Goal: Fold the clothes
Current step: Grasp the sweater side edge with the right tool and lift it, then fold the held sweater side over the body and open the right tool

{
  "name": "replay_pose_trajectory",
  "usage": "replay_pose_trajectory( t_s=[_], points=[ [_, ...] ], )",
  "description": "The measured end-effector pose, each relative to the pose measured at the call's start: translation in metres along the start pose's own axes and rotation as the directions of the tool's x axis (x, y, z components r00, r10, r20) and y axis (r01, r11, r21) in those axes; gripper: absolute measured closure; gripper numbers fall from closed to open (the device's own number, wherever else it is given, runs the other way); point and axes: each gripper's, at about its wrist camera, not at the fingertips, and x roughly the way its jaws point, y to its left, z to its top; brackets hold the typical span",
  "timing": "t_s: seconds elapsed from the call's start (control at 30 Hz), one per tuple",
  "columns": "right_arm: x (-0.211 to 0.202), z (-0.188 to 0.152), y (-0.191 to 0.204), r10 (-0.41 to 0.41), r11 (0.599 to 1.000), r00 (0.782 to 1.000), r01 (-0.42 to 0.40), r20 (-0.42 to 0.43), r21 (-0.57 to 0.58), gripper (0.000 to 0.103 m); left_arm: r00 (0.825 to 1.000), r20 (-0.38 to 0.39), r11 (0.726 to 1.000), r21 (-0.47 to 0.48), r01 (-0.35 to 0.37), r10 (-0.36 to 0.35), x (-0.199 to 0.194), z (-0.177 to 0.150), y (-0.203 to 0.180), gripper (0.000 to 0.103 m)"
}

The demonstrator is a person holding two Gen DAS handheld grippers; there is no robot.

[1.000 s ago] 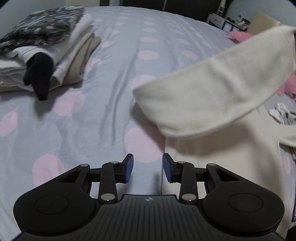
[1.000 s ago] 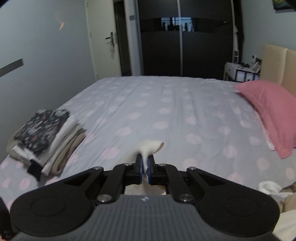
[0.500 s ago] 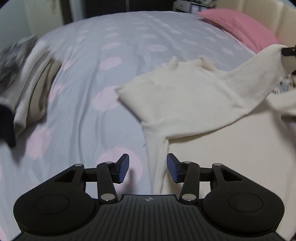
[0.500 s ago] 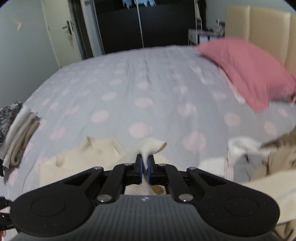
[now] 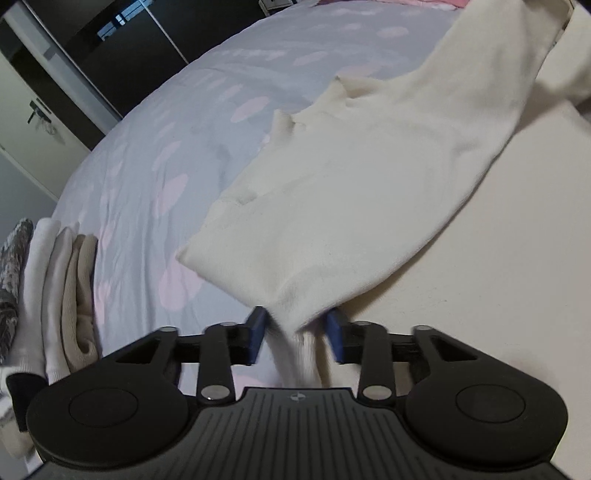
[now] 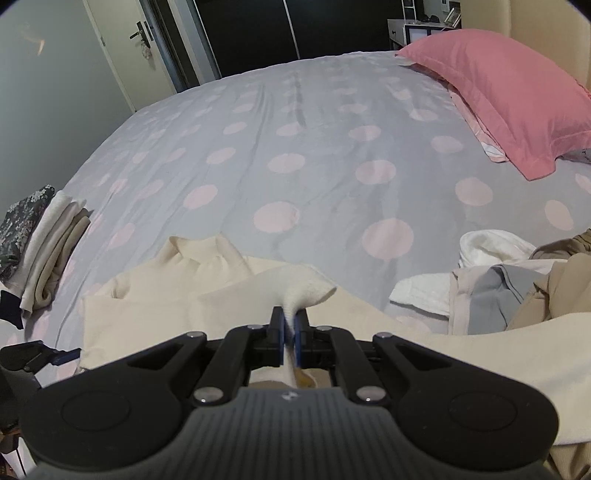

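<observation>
Sweater [image 5: 369,177] edge now between left tongs [image 5: 295,334]

Bedroom interior, dim artificial light. Bed [image 6: 314,147] fills the centre of the frame, covered with a grey sheet printed with pale pink dots. Pink pillow [image 6: 495,99] at upper right, against a beige padded headboard [image 6: 546,33]. Dark wardrobe [image 6: 295,26] with glossy sliding doors across the top centre. Cream door [image 6: 122,48] with a metal lever handle at upper left, beside a plain grey wall [image 6: 48,110]. Small white shelf unit [image 6: 424,29] at top right, contents possibly small boxes, too distant to tell.
</observation>
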Motion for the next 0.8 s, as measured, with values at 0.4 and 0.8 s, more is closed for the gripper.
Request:
replay_pose_trajectory(
  t_s=[0.4,0.8],
  points=[
    [0.0,-0.005,-0.003,0.055,0.998,0.998,-0.054,-0.02,0.035,0.097,0.997,0.075,0.947,-0.321,0.005,0.02,-0.022,-0.018,0.057,0.096],
    [0.047,-0.053,0.008,-0.022,1.0,0.973,0.018,-0.231,-0.022,0.097,0.989,0.013,0.811,-0.572,0.126,-0.145,0.003,-0.061,0.093,0.093]
  ],
)
